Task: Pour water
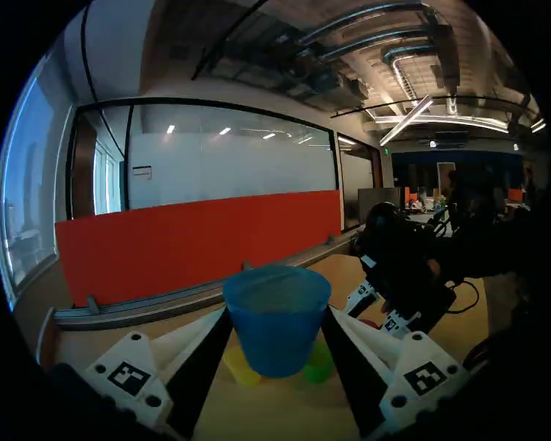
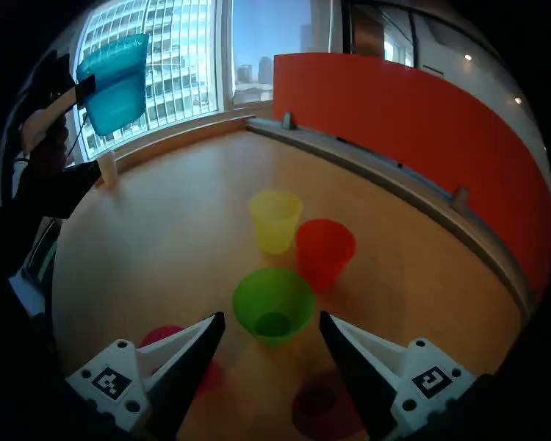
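A translucent blue cup [image 1: 277,323] hangs upright above the wooden table [image 2: 165,220], and my left gripper [image 1: 277,312] is shut on its sides. Under it in the left gripper view stand a yellow cup [image 1: 240,367] and a green cup [image 1: 319,365]. My right gripper [image 2: 272,317] is open and low over the table, with the green cup [image 2: 273,303] just ahead of its fingertips. Behind that stand the yellow cup [image 2: 275,219] and a red cup [image 2: 324,251]. The held blue cup [image 2: 115,81] shows raised at the far left of the right gripper view.
Two dark red cups [image 2: 174,345] [image 2: 318,403] lie close under my right gripper's fingers. A small pale cup [image 2: 108,167] stands near the window. An orange partition [image 2: 437,132] with a metal rail borders the table's far side. A person's hand and sleeve [image 2: 48,176] are at the left.
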